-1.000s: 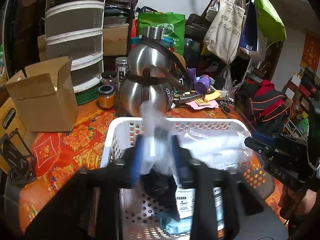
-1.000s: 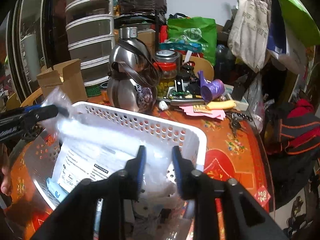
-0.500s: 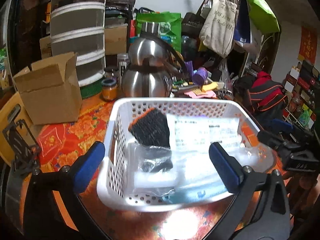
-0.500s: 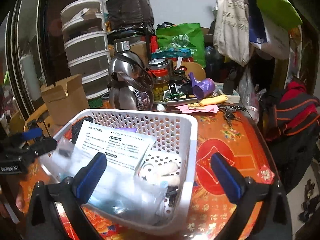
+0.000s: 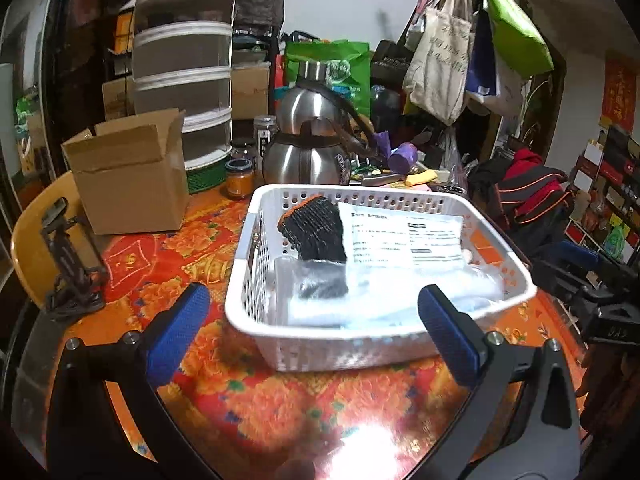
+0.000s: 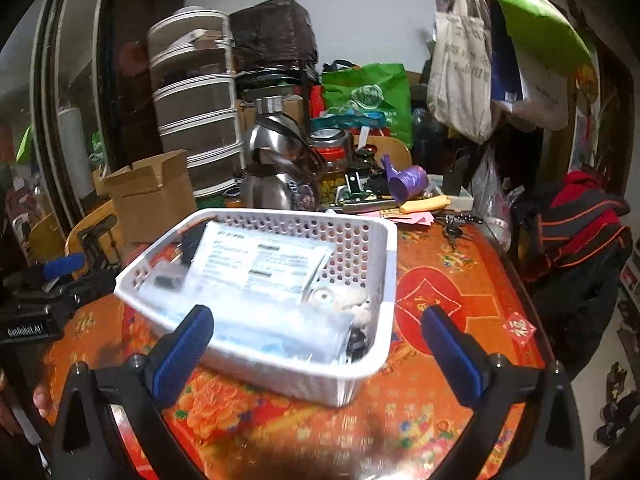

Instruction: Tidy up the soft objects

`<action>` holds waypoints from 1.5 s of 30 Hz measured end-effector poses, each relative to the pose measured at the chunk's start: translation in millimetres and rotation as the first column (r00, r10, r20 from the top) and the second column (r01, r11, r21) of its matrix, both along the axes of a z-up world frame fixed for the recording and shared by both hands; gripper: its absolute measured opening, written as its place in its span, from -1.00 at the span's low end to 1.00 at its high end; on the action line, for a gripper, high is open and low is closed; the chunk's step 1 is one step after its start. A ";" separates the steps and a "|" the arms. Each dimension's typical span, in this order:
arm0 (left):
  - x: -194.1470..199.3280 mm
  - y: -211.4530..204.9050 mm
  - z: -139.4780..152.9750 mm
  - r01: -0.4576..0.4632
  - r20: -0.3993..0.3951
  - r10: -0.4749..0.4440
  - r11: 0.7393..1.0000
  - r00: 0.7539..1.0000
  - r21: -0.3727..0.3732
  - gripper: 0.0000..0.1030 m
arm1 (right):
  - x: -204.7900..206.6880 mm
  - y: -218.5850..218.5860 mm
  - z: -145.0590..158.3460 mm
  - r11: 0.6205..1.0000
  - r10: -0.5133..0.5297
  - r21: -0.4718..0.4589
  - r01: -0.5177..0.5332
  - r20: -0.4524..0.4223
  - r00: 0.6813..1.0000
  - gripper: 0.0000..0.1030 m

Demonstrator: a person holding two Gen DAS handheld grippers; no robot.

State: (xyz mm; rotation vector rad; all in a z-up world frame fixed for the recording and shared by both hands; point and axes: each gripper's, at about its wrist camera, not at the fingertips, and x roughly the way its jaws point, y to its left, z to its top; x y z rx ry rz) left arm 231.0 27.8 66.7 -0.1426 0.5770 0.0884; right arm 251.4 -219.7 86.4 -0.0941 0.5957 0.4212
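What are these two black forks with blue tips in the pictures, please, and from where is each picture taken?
They are hand-held grippers, one in each of a person's hands, each with its own camera looking along the fingers. One picture comes from the left gripper, the other from the right gripper. Both stand wide open, having just opened, and hold nothing. On the red flowered table sits a white basket holding a black glove and clear plastic packets. Behind stand a cardboard box and a steel kettle.

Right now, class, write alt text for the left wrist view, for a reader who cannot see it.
A white perforated basket sits on a red floral table, holding a black glove and clear plastic packets. The left gripper is in front, jaws wide open and empty. Behind stand a cardboard box and steel kettle.
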 end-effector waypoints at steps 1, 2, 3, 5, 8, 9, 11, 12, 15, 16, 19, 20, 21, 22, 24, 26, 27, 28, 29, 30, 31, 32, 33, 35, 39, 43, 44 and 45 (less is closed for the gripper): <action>-6.6 -1.6 2.1 0.007 0.004 -0.007 1.000 1.000 0.003 1.00 | -8.2 0.1 2.2 1.000 0.002 -0.007 -0.002 0.008 1.000 1.00; -14.8 -3.8 5.0 0.008 0.008 -0.008 1.000 1.000 0.013 1.00 | -19.4 0.0 4.7 1.000 0.009 -0.013 -0.009 0.023 1.000 1.00; -23.9 -6.4 8.0 -0.002 0.010 0.001 1.000 1.000 0.031 1.00 | -28.9 -0.2 6.9 1.000 0.014 -0.017 -0.014 0.036 0.999 1.00; -45.2 -11.4 15.6 -0.007 0.026 0.006 0.999 1.000 0.052 1.00 | -51.5 -0.6 11.0 0.999 0.026 -0.031 -0.024 0.047 0.999 1.00; -79.2 -16.5 25.0 -0.003 0.057 -0.001 0.998 0.998 0.062 1.00 | -83.8 -3.4 14.1 0.999 0.038 -0.027 -0.037 0.031 0.999 1.00; -88.9 -17.4 27.0 0.000 0.066 -0.004 0.998 0.998 0.063 1.00 | -97.2 -5.4 15.5 0.999 0.026 -0.032 -0.025 0.034 0.999 1.00; -117.4 -20.4 31.1 0.008 0.083 -0.013 0.998 0.996 0.060 1.00 | -122.2 -9.9 18.6 0.999 -0.013 -0.046 0.016 0.057 0.998 1.00; -127.3 -21.2 31.9 0.024 0.084 -0.028 0.998 0.996 0.053 1.00 | -135.7 -12.5 19.6 0.999 -0.028 -0.044 0.031 0.070 0.997 1.00; -176.0 -24.1 36.8 0.047 0.119 -0.046 0.999 0.992 -0.005 1.00 | -169.1 -19.2 21.0 1.000 -0.024 -0.008 0.025 0.071 0.997 1.00; -189.0 -26.5 38.4 0.039 0.122 -0.038 0.999 0.992 -0.002 1.00 | -178.6 -20.8 21.6 1.000 -0.020 0.004 0.020 0.073 0.997 1.00; -216.6 -39.0 39.7 0.014 0.121 -0.020 0.999 0.992 0.049 1.00 | -204.4 -22.2 23.4 0.999 -0.022 0.027 0.020 0.083 0.996 1.00; -223.7 -43.6 38.9 0.018 0.120 -0.025 0.998 0.992 0.056 1.00 | -209.3 -20.9 23.7 0.999 -0.032 0.021 0.030 0.087 0.996 1.00; -229.6 -47.7 37.6 0.034 0.120 -0.040 0.998 0.992 0.049 1.00 | -213.3 -20.0 23.8 0.999 -0.037 0.016 0.036 0.096 0.995 1.00; -232.2 -50.5 35.9 0.047 0.116 -0.052 0.998 0.992 0.043 1.00 | -216.0 -18.8 23.7 0.999 -0.043 0.013 0.042 0.105 0.994 1.00; -232.5 -56.5 30.3 0.065 0.100 -0.068 0.997 0.993 0.030 1.00 | -215.3 -16.9 23.2 0.999 -0.053 0.003 0.053 0.103 0.993 1.00; -228.7 -60.7 26.0 0.061 0.084 -0.063 0.998 0.994 0.033 1.00 | -211.3 -17.4 22.4 0.997 -0.073 -0.004 0.074 0.099 0.992 1.00; -226.1 -61.1 23.3 0.053 0.076 -0.056 0.998 0.996 0.034 1.00 | -208.4 -16.6 22.0 0.997 -0.073 -0.005 0.074 0.095 0.993 1.00; -223.8 -60.7 22.0 0.051 0.075 -0.053 0.998 0.996 0.034 1.00 | -206.1 -16.5 21.1 0.997 -0.074 -0.003 0.075 0.088 0.993 1.00; -222.0 -60.5 20.8 0.052 0.072 -0.054 0.998 0.996 0.029 1.00 | -204.5 -16.7 19.8 0.997 -0.078 -0.001 0.078 0.080 0.994 1.00; -220.8 -60.6 19.8 0.056 0.071 -0.058 0.998 0.996 0.025 1.00 | -202.8 -16.5 18.7 0.997 -0.078 -0.001 0.078 0.076 0.994 1.00; -220.6 -61.3 19.0 0.057 0.067 -0.059 0.998 0.996 0.023 1.00 | -201.3 -16.0 17.8 0.997 -0.078 -0.001 0.078 0.072 0.994 1.00; -219.4 -61.8 18.7 0.058 0.066 -0.059 0.998 0.996 0.023 1.00 | -200.1 -16.1 17.1 0.997 -0.078 0.000 0.078 0.069 0.995 1.00; -216.3 -61.7 18.2 0.059 0.066 -0.060 0.998 0.996 0.025 1.00 | -199.8 -15.5 16.6 0.997 -0.076 0.000 0.076 0.067 0.995 1.00; -214.9 -61.6 18.1 0.056 0.064 -0.058 0.998 0.996 0.022 1.00 | -198.6 -13.7 15.6 0.997 -0.075 -0.004 0.076 0.064 0.995 1.00; -215.7 -62.1 18.0 0.056 0.066 -0.057 0.998 0.996 0.023 1.00 | -199.3 -12.0 14.6 0.997 -0.071 -0.005 0.071 0.063 0.996 1.00; -210.5 -60.3 18.0 0.056 0.063 -0.058 0.998 0.996 0.023 1.00 | -199.1 -13.0 14.6 0.997 -0.074 -0.003 0.075 0.063 0.995 1.00; -210.7 -61.2 17.2 0.056 0.061 -0.057 0.998 0.996 0.024 1.00 | -199.3 -13.3 14.4 0.997 -0.075 0.000 0.076 0.063 0.995 1.00; -208.8 -60.9 17.0 0.057 0.060 -0.059 0.998 0.996 0.024 1.00 | -199.4 -13.5 14.3 0.997 -0.076 0.000 0.077 0.063 0.995 1.00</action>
